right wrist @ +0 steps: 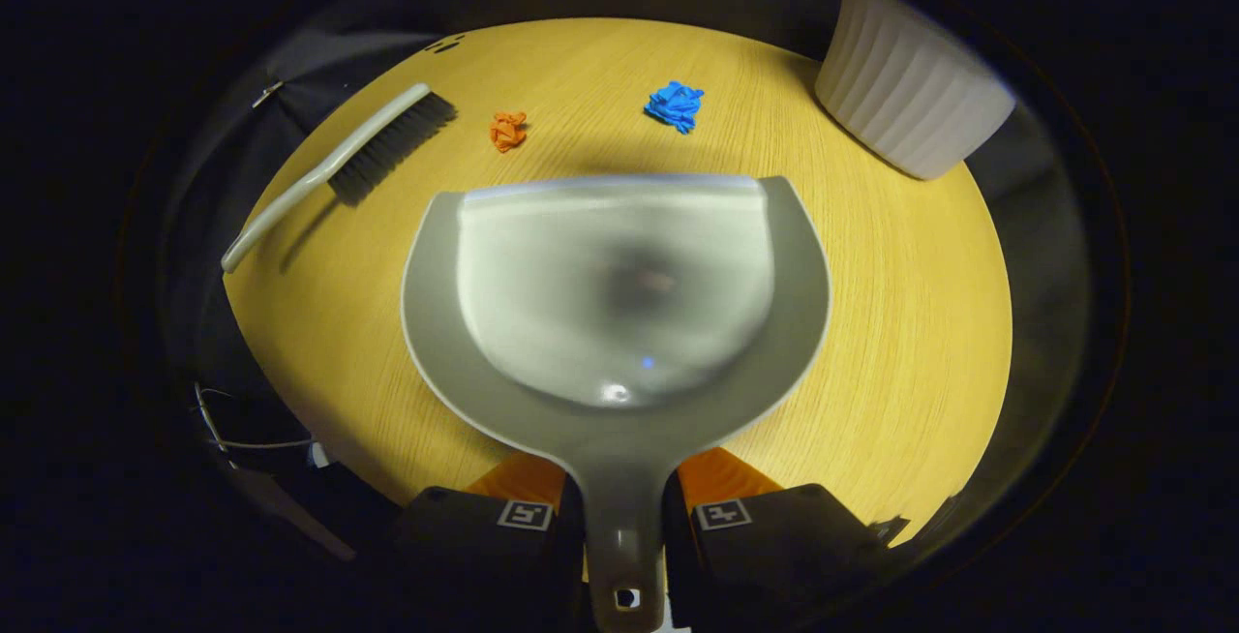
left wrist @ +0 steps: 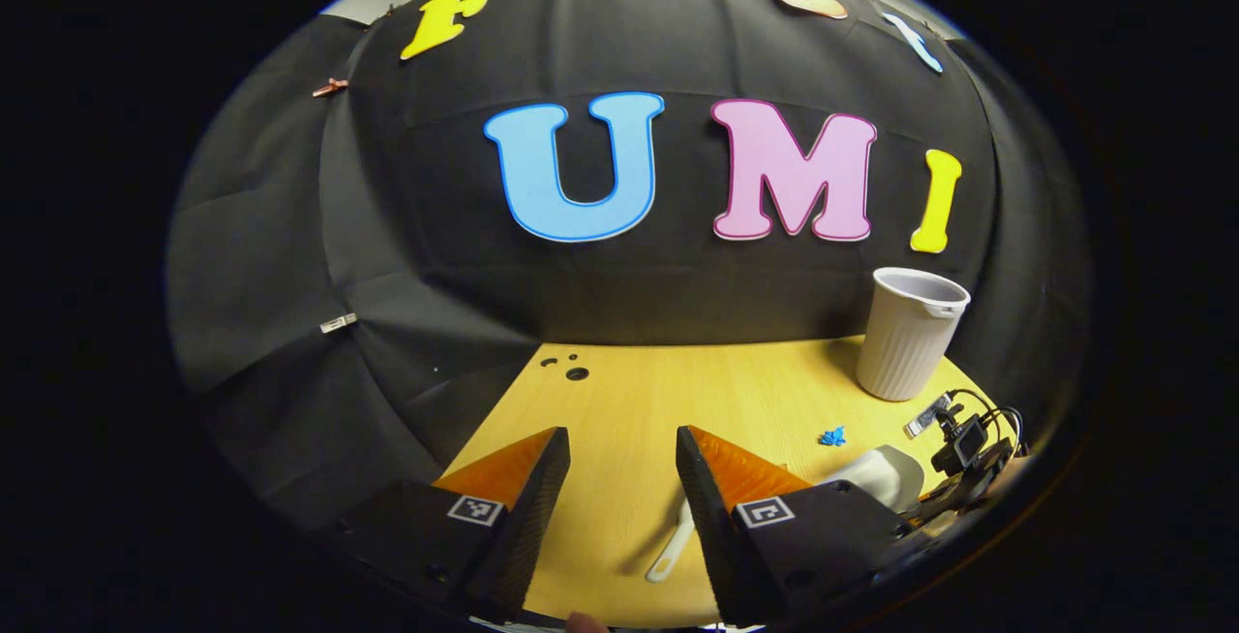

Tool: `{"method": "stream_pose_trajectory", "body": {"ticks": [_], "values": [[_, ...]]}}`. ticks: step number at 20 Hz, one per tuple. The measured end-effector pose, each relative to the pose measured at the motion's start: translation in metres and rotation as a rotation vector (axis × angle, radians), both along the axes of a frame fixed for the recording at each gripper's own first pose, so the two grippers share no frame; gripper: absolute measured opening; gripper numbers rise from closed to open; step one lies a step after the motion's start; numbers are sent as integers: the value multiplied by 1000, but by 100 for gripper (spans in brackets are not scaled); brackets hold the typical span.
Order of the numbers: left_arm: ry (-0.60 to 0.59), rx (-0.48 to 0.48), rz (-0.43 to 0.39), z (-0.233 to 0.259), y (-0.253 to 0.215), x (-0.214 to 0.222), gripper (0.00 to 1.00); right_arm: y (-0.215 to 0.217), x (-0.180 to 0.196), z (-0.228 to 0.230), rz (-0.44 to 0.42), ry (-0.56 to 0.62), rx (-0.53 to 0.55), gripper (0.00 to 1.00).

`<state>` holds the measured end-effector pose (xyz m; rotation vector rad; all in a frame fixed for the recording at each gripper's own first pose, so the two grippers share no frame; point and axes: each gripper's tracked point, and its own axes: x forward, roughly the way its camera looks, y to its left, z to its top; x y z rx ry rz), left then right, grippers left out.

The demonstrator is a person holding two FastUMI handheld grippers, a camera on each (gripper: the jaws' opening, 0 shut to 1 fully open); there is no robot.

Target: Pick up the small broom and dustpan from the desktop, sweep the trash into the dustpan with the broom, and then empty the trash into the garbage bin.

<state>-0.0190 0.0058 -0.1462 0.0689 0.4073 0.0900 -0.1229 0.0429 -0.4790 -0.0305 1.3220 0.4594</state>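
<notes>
Your ribbed white bin (right wrist: 910, 96) stands at the desk's (right wrist: 910, 323) far right, with blue scrap (right wrist: 675, 105) and orange scrap (right wrist: 507, 130) lying apart beyond the dustpan's front edge. The grey dustpan (right wrist: 619, 304), glossy-bowled, sits mid-desk, its handle clamped in your right gripper (right wrist: 622, 517). The broom (right wrist: 339, 168) lies far left. Your left gripper (left wrist: 621, 507) hangs with fingers spread, holding nothing

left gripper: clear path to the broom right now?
Probably yes. The left gripper is open and empty over bare desktop. The broom lies alone on the wood, apart from the dustpan and orange scrap, handle unobstructed.
</notes>
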Motion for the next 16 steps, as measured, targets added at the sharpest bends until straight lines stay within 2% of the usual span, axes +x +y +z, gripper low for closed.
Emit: {"method": "stream_pose_trajectory", "body": {"ticks": [2,6,8,11,12,13,14,16], "values": [[51,-14,-29,-16,-9,6,72,0,-2,3,0,-1,41,37],[187,3,-116,-61,-28,22,71,-17,-1,16,35,-31,37,36],[288,-34,-173,-92,-38,20,71,-32,3,26,76,-77,13,36],[447,-91,-240,-136,-57,21,70,-46,5,39,88,-106,17,36],[489,-88,-251,-149,-59,21,70,-51,4,42,83,-108,19,36],[532,-79,-265,-165,-59,23,70,-55,4,44,76,-112,18,32],[570,-60,-272,-179,-57,24,70,-60,4,47,67,-117,16,36],[644,-14,-274,-207,-47,25,70,-68,3,49,50,-120,13,36]]}}
